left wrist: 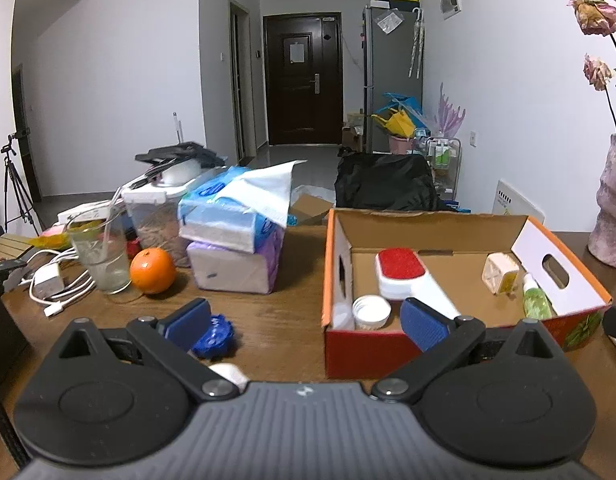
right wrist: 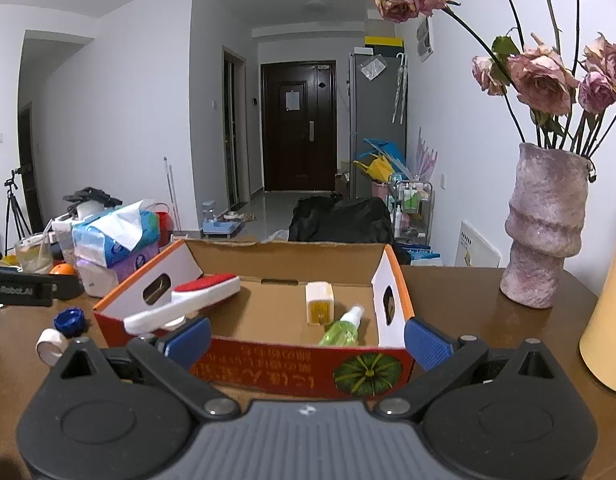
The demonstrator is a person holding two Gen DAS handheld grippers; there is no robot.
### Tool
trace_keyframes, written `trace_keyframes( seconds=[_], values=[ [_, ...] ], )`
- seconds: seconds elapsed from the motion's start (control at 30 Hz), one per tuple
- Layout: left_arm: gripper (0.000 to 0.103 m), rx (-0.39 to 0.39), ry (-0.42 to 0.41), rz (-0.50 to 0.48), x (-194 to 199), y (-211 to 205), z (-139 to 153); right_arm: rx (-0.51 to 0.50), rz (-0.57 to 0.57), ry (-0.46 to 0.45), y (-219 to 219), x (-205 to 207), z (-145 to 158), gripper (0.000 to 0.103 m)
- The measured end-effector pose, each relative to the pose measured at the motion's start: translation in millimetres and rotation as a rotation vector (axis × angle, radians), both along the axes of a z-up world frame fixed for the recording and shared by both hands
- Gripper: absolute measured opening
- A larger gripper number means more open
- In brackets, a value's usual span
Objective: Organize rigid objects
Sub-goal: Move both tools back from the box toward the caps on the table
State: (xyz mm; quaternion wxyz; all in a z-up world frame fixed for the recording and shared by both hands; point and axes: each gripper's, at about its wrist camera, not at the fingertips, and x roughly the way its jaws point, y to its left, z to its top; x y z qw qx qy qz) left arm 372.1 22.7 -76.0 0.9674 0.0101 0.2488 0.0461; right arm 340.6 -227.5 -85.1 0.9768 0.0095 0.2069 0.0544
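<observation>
An open cardboard box with red-orange sides stands on the wooden table. Inside lie a white brush with a red pad, a white lid, a cream block and a green spray bottle. A blue cap and a white roll lie on the table left of the box. My left gripper is open, its left pad beside the blue cap. My right gripper is open in front of the box's near wall.
An orange, a glass with a straw, a white charger with cables and stacked tissue packs crowd the table's left. A pink vase of dried roses stands right of the box, a yellow cylinder nearer.
</observation>
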Motion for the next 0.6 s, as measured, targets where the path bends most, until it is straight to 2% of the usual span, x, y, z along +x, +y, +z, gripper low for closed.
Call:
trace_keyframes(
  seconds=[0.6],
  values=[
    [0.103,0.005,0.064,0.027,-42,19,-20,0.012,0.004,0.072,1,-35,-20,0.103]
  ],
)
